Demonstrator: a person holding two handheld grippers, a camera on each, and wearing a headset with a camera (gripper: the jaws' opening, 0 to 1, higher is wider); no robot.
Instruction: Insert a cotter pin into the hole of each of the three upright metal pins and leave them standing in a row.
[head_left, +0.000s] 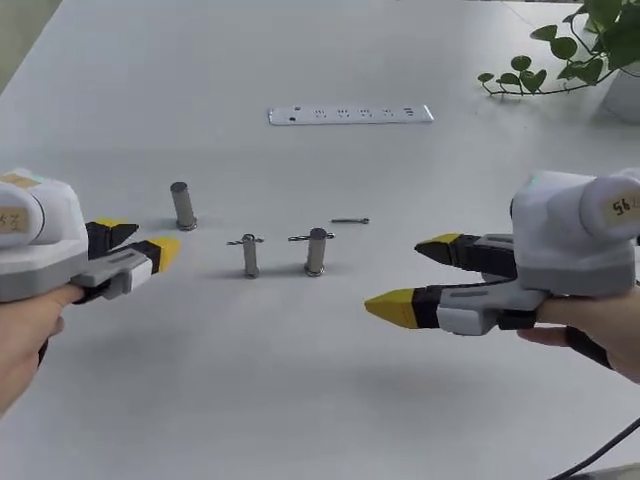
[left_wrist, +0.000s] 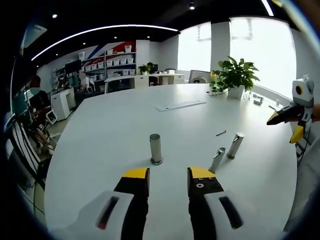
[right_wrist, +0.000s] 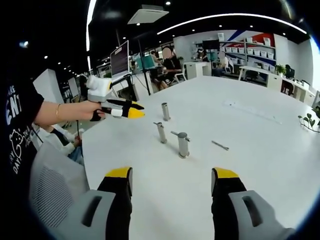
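Three upright metal pins stand on the white table. The left pin (head_left: 182, 206) (left_wrist: 155, 148) (right_wrist: 165, 111) has a bare top. A cotter pin runs through the top of the middle pin (head_left: 250, 254) (left_wrist: 217, 159) (right_wrist: 161, 132) and of the right pin (head_left: 317, 250) (left_wrist: 235, 145) (right_wrist: 183, 144). A loose cotter pin (head_left: 350, 221) (left_wrist: 221, 133) (right_wrist: 220, 145) lies flat behind the right pin. My left gripper (head_left: 140, 242) (left_wrist: 167, 175) hovers open left of the pins, holding nothing. My right gripper (head_left: 410, 277) (right_wrist: 172, 175) hangs open to their right, also holding nothing.
A white power strip (head_left: 350, 114) lies further back on the table. A potted plant (head_left: 590, 40) stands at the far right corner. The table (head_left: 300, 380) is bare in front of the pins. Desks, shelves and people sit beyond the table's edges.
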